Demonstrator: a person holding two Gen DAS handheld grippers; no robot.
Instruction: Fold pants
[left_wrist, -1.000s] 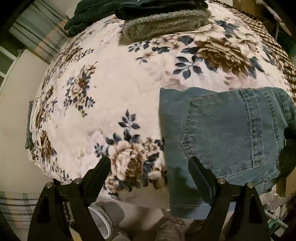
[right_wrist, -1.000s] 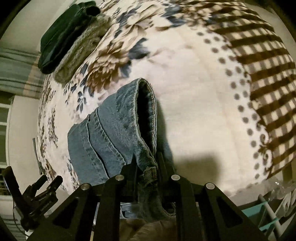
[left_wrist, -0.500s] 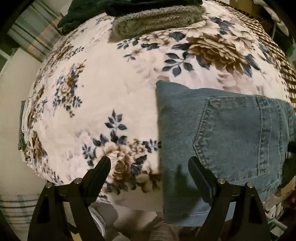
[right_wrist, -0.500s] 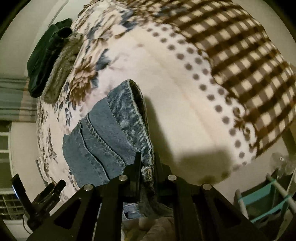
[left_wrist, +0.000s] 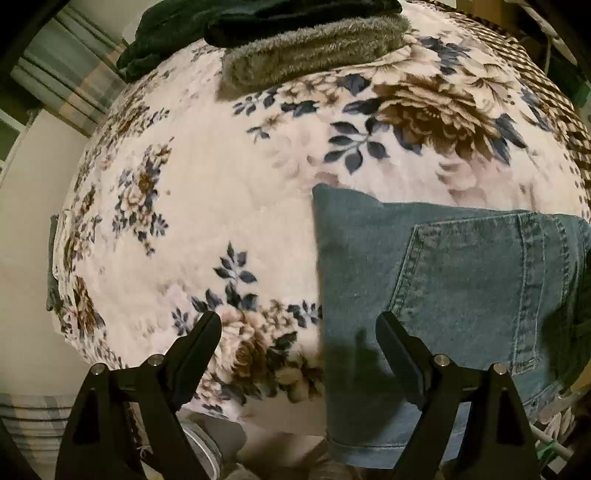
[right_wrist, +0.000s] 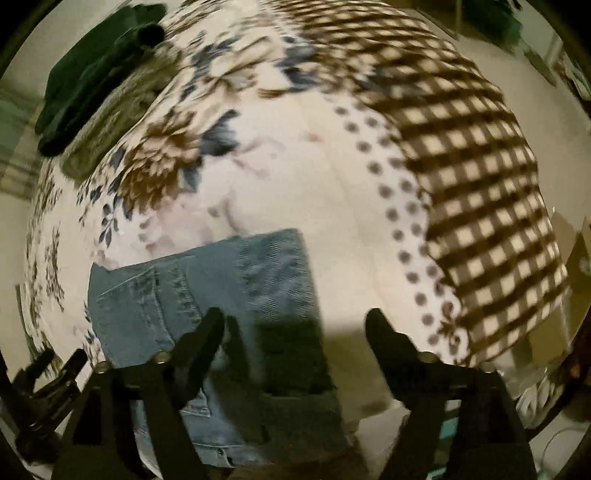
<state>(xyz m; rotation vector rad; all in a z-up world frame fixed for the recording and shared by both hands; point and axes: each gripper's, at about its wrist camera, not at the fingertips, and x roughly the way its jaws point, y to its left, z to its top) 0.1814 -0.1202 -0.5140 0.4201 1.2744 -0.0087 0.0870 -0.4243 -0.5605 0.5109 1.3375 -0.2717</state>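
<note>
Blue denim pants (left_wrist: 461, 288) lie folded flat on a floral blanket (left_wrist: 221, 206), back pocket up, reaching over the near bed edge. My left gripper (left_wrist: 298, 319) hangs open over the pants' left folded edge, one finger above the blanket and one above the denim, holding nothing. In the right wrist view the pants (right_wrist: 207, 280) lie flat. My right gripper (right_wrist: 294, 314) is over their right edge with its jaws opening wide, and the pads are clear of the cloth. The picture is blurred by motion. The left gripper (right_wrist: 48, 373) shows at the lower left.
Folded dark green and grey fuzzy garments (left_wrist: 310, 55) are stacked at the far end of the bed. A brown checked part of the blanket (right_wrist: 461, 166) covers the right side. The bed's near edge runs just below both grippers, with clutter (left_wrist: 554, 435) at the lower right.
My right gripper was shut on the pants' raised edge; its jaws have now spread and the denim has dropped flat onto the blanket. The left gripper stays open and has barely shifted.
</note>
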